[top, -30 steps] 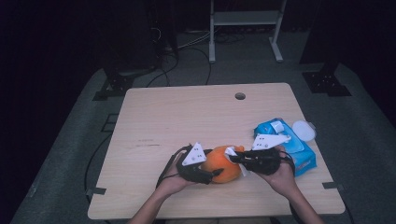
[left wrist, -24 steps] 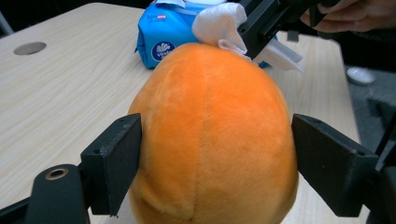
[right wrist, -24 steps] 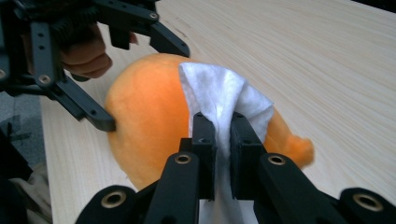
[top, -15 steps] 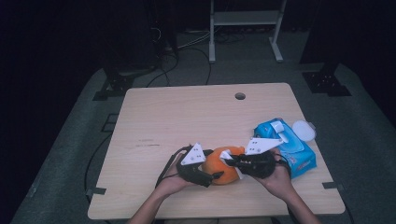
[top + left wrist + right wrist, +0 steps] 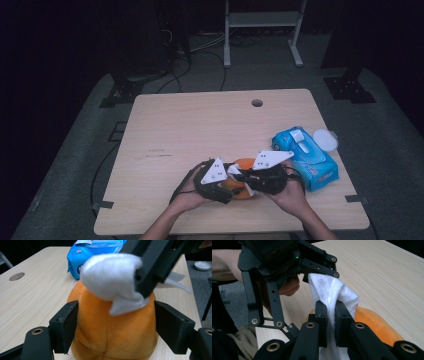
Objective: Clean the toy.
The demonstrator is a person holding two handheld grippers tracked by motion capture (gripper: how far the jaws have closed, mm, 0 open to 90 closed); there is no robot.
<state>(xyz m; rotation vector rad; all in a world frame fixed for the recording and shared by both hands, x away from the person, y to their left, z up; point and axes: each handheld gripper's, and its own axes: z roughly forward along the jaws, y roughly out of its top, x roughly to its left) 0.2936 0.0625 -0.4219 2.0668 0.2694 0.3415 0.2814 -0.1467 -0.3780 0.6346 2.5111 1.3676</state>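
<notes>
Orange plush toy (image 5: 115, 332) at near edge of table (image 5: 190, 125), soft, light, squashy. My left gripper (image 5: 116, 322) brackets its sides, jaws just closing, grip unclear. My right gripper (image 5: 329, 315) pinches limp white wipe (image 5: 332, 292) on toy's top. Best hold: toy's wide middle.

An orange plush toy (image 5: 112, 332), rounded and soft with a seam down its front, sits on the bench (image 5: 200, 130) near the person's edge, between two black jaws standing close at its flanks. A folded white wipe (image 5: 332, 293) rests against its top, pinched between two other black jaws.
</notes>
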